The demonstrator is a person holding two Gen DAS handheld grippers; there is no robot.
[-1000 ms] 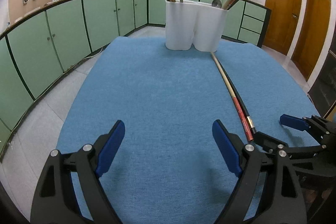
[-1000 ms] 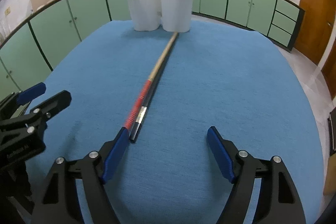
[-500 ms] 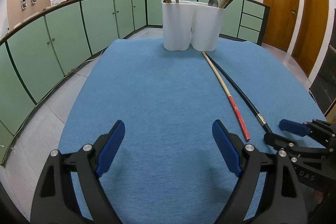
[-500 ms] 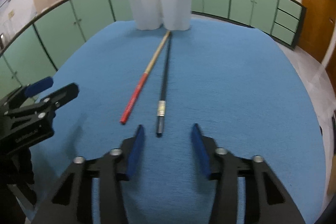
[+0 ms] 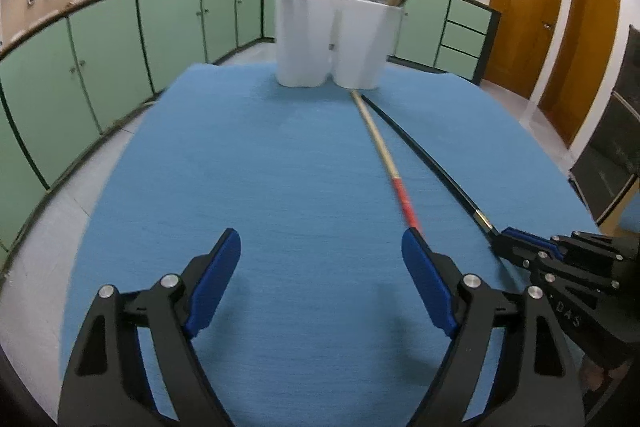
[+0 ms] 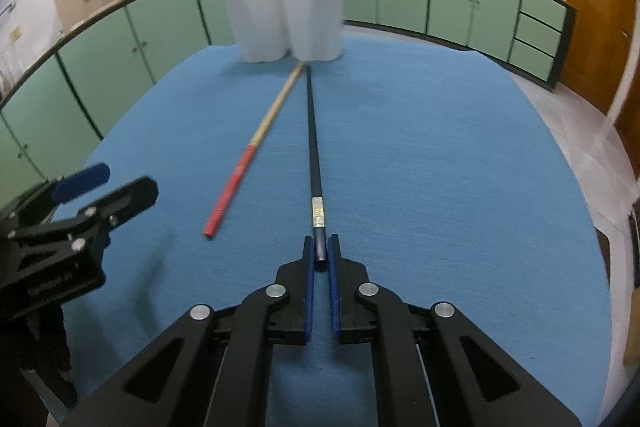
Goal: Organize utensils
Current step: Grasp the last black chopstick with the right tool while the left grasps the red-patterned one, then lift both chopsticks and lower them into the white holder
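Two long chopsticks lie on the blue cloth, both pointing at the white two-cup holder [image 5: 332, 39]. My right gripper [image 6: 320, 247] is shut on the near end of the black chopstick [image 6: 314, 147], low over the cloth. The bamboo chopstick with a red end [image 6: 256, 143] lies just left of it, free. My left gripper [image 5: 320, 243] hovers near the front edge with its jaws wide and closing. Nothing is between them, and the red end [image 5: 412, 219] stops at the tip of its right finger. The holder has several chopsticks standing in it.
The blue cloth [image 5: 240, 155] covers the whole table; its edges drop to a tiled floor. Green cabinets [image 5: 100, 67] ring the room, wooden doors [image 5: 520, 19] stand at the right. In the right wrist view the left gripper [image 6: 118, 183] sits at the left edge.
My right gripper went from wide open to shut on the black chopstick's near end. The two chopsticks, first lying together, now lie apart at their near ends. The left gripper stayed put.
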